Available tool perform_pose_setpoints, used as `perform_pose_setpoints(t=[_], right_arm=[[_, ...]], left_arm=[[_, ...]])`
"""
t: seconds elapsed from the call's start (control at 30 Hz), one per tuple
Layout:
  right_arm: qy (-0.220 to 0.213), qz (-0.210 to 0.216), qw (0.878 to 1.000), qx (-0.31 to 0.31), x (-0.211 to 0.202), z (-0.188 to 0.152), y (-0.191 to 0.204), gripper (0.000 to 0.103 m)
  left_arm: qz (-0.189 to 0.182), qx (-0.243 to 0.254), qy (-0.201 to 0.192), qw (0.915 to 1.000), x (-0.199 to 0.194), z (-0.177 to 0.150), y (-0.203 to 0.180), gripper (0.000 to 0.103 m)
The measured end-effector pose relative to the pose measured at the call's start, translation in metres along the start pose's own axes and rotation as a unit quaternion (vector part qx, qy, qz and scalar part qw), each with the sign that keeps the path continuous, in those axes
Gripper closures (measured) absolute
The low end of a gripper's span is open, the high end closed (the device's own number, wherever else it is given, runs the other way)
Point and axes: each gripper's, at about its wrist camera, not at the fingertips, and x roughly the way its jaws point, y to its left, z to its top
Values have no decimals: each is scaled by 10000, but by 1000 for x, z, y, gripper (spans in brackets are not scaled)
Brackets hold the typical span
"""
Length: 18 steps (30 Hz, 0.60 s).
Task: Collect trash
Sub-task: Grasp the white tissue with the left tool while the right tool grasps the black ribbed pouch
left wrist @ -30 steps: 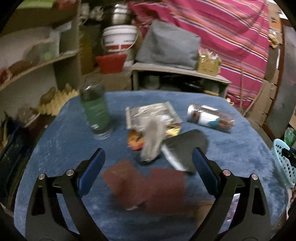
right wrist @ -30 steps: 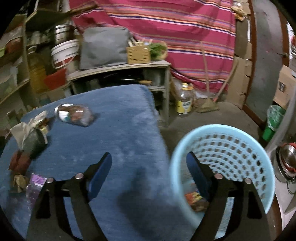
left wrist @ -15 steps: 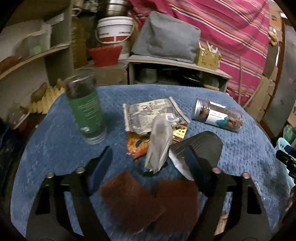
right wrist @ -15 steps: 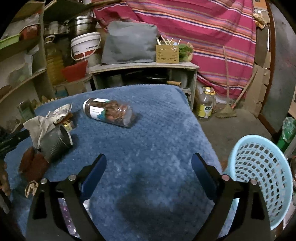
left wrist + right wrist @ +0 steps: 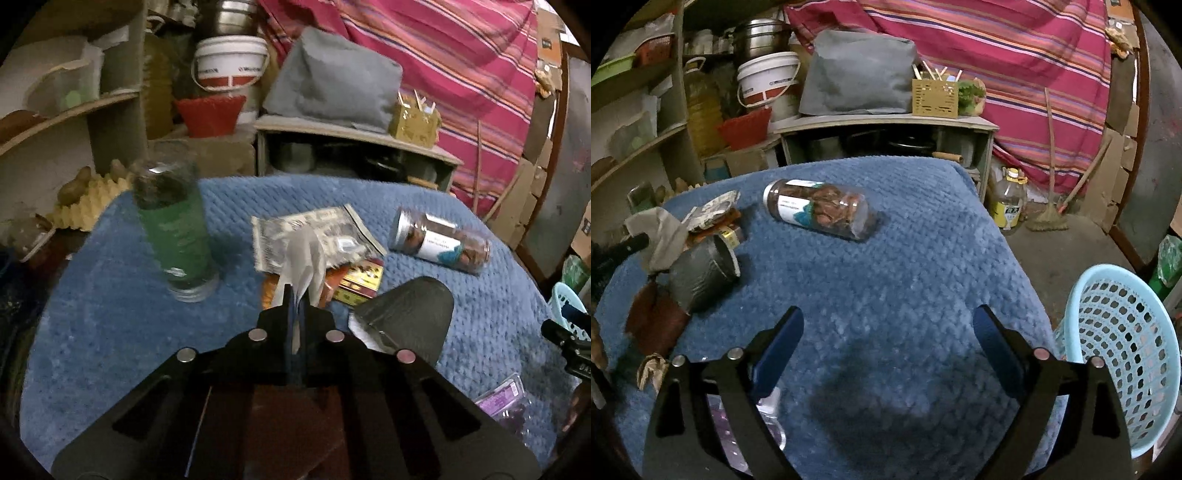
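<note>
1. A blue blanket (image 5: 905, 280) covers the table where the litter lies; a pale blue basket (image 5: 1119, 332) stands beside it at the right, and judging by the task it is the place for the trash.

2. A grey paper cup (image 5: 406, 314) lies tipped on its side near the middle of the table. It looks light and easy to crush, so its rim would be the sensible place to take it.

3. A green bottle (image 5: 173, 236) stands upright at the left, and a clear jar (image 5: 439, 240) with a metal lid lies on its side at the right. Both are stiff and smooth, likely to roll or slip, and best taken across the body. The jar carries a white and teal label, but its writing is too blurred to read.

4. A crumpled grey paper (image 5: 304, 254), the piece now being collected, stands up from the pile of wrappers (image 5: 314, 229) just behind the cup. The left gripper (image 5: 294, 295) has its fingers pressed together on the paper's lower end. The paper is soft and nearly weightless; a pinch on any fold should hold, though it may tear or drag a wrapper along.

5. The right gripper (image 5: 886, 347) hovers over bare blanket with fingers spread wide and nothing between them.

6. Print shows on the wrappers and on a white bucket (image 5: 231, 62) behind the table; none of it is legible.
</note>
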Motion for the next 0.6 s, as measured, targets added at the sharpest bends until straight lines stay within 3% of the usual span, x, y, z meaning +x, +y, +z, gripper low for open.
perform_pose_setpoints(t=[0.2,0.6], right_arm=[[-53,98,9994,-336,-5,8,34,12],[8,498,9943,-944,0,25,118,12]], left_arm=[[159,-195,-147,9996,-28,0,35,102],[301,-382,-117,9987,-40,-11,75,102]])
